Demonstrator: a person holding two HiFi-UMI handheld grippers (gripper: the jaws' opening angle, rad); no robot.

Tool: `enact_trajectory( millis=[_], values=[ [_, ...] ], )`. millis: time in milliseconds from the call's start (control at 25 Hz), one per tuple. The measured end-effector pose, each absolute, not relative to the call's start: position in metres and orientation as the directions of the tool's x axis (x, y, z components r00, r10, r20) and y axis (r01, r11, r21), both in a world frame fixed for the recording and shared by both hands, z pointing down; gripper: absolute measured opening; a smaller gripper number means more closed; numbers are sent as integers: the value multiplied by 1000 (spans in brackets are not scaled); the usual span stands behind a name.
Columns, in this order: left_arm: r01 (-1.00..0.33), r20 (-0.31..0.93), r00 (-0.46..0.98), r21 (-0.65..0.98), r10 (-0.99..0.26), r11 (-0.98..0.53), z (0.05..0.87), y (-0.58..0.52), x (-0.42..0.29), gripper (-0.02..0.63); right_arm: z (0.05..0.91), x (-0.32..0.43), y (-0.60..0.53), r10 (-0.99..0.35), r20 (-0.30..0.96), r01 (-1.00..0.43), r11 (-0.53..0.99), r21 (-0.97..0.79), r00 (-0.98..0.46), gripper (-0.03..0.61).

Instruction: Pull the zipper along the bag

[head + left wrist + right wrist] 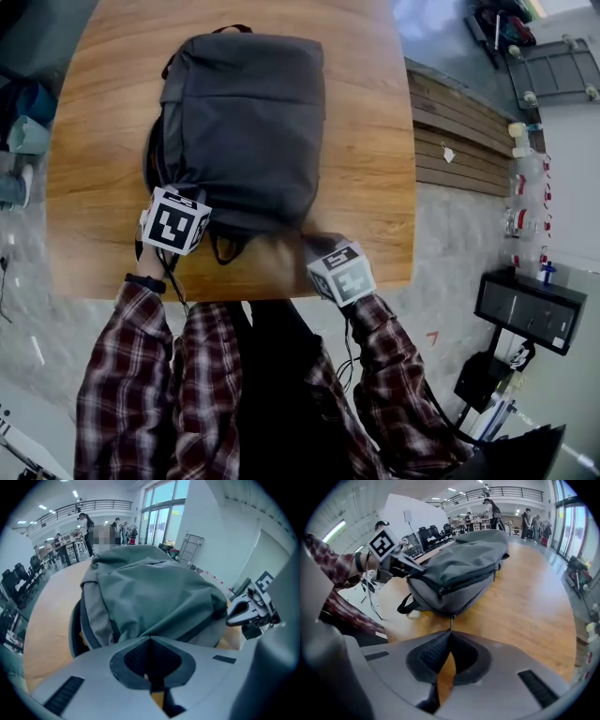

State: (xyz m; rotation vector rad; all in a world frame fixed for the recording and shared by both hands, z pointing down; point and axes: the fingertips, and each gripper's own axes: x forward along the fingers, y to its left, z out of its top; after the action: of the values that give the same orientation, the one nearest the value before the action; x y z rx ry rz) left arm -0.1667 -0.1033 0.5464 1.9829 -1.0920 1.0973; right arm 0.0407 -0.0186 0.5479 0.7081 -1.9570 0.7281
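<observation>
A dark grey backpack lies flat on the wooden table. My left gripper is at the bag's near left corner, jaws shut, with the bag's edge pressed right at their tips. My right gripper is at the near right corner. In the right gripper view it is shut on the thin metal zipper pull, which hangs from the bag's lower edge. The zipper track runs along the bag's side, away from me. The left gripper touches the bag's far corner in that view.
A black strap loop sticks out of the bag's near end. The table's near edge is close to my body. A slatted wooden bench stands to the right and a black box sits on the floor. People stand far behind.
</observation>
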Motion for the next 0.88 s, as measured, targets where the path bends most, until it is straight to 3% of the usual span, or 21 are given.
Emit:
enact_trajectory(
  millis=[240, 400, 480, 640, 760, 880],
  values=[
    [-813, 837, 205, -143, -507, -564, 541, -162, -149, 8, 552, -22, 33, -137, 838, -708, 615, -346, -529, 9],
    [-808, 767, 97, -312, -635, -500, 515, -182, -149, 8, 555, -66, 25, -141, 814, -679, 641, -359, -563, 9],
    [-839, 785, 137, -233, -605, -492, 498, -163, -146, 8, 555, -81, 20, -139, 808, -670, 647, -363, -573, 9],
    [-873, 873, 341, 157, -349, -461, 518, -89, -126, 8, 553, -96, 12, -143, 800, -667, 646, -371, -583, 9],
    [-883, 893, 300, 127, -335, -452, 550, -74, -136, 8, 552, -100, 9, -156, 811, -662, 673, -331, -564, 9],
    [-857, 916, 274, 94, -294, -506, 562, -80, -137, 8, 558, -94, 2, -208, 853, -621, 768, -160, -478, 9]
  ],
)
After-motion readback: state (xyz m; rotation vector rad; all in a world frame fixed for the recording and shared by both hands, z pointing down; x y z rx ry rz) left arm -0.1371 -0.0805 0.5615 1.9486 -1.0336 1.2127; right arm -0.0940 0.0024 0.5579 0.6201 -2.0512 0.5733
